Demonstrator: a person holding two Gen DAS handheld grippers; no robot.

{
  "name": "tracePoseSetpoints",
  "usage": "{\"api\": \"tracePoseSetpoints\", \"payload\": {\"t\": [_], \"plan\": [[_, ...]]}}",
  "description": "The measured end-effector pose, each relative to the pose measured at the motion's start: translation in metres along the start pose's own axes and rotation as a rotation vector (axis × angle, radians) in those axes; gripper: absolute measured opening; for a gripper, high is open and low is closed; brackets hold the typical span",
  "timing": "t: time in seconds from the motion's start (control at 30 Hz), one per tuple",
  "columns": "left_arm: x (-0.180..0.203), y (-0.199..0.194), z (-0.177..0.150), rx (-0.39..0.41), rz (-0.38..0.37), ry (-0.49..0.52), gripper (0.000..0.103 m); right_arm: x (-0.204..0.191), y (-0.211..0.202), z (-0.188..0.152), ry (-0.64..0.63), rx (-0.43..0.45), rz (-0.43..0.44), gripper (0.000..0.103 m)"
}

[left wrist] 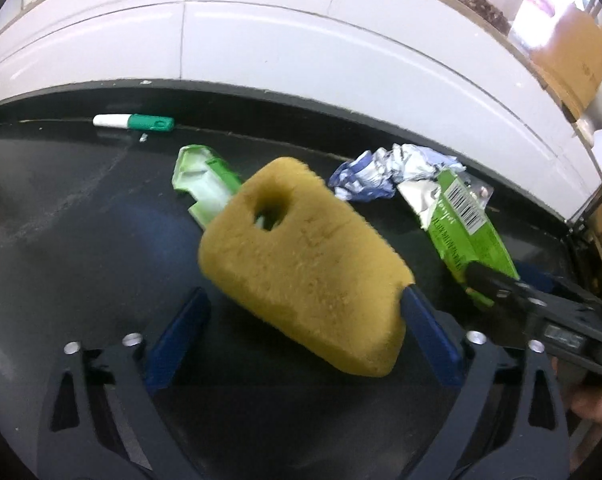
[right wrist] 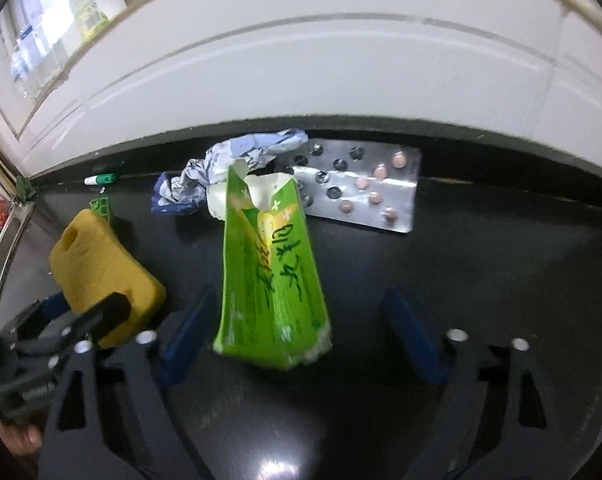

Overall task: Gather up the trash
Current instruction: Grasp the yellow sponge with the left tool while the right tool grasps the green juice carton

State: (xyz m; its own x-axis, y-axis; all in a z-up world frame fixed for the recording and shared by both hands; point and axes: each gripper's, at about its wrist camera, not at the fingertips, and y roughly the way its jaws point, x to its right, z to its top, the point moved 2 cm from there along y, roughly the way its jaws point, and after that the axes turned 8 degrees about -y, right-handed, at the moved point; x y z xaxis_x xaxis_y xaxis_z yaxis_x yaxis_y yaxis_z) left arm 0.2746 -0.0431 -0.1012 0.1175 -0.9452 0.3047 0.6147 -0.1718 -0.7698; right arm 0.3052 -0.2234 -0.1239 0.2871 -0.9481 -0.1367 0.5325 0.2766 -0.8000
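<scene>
Left gripper (left wrist: 305, 312) straddles a yellow sponge (left wrist: 305, 264), jaws wide; only the right finger touches it, so no grip yet. Right gripper (right wrist: 297, 320) brackets a green carton (right wrist: 269, 280) on the dark counter (right wrist: 481, 260), pads apart from it. Step judged: closing in. Next: squeeze both, then lift.

Both views are bent by strong fisheye distortion, with the glossy white tiled wall (left wrist: 285, 40) curved into an arc and the corners vignetted black. The upper corners are washed out by bright glare. The polished black countertop (right wrist: 481, 264) is dim, with a small ceiling-light reflection at bottom centre. Motion blur softens the porous yellow sponge (left wrist: 305, 256) and the torn green carton (right wrist: 269, 280).
</scene>
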Motion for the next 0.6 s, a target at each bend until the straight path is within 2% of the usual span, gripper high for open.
{"api": "tracePoseSetpoints", "payload": {"t": [0.03, 0.07, 0.13, 0.17, 0.2, 0.27, 0.37, 0.6], "plan": [[0.002, -0.001, -0.001, 0.003, -0.018, 0.003, 0.075, -0.003, 0.000, 0.000, -0.015, 0.010, -0.014, 0.063], [0.003, -0.001, -0.001, -0.001, -0.042, -0.001, 0.062, -0.005, 0.000, -0.001, -0.022, 0.010, -0.014, 0.045], [0.005, -0.003, -0.004, -0.014, -0.070, -0.008, 0.052, -0.006, -0.003, -0.004, -0.018, 0.016, -0.006, 0.043], [0.006, -0.006, -0.006, -0.016, -0.074, -0.003, 0.042, -0.007, -0.008, -0.008, -0.018, 0.023, -0.007, 0.042], [0.007, -0.010, -0.009, -0.012, -0.070, 0.006, 0.039, -0.009, -0.014, -0.012, -0.023, 0.030, -0.013, 0.042], [0.007, -0.020, -0.017, -0.005, -0.054, 0.028, 0.036, -0.012, -0.026, -0.019, -0.031, 0.040, -0.021, 0.041], [0.003, -0.040, -0.034, -0.026, -0.077, 0.033, 0.035, -0.020, -0.053, -0.038, -0.043, 0.055, -0.038, 0.041], [-0.016, -0.111, -0.102, -0.027, -0.052, 0.116, 0.035, -0.049, -0.128, -0.103, -0.069, 0.123, -0.056, 0.041]]}}
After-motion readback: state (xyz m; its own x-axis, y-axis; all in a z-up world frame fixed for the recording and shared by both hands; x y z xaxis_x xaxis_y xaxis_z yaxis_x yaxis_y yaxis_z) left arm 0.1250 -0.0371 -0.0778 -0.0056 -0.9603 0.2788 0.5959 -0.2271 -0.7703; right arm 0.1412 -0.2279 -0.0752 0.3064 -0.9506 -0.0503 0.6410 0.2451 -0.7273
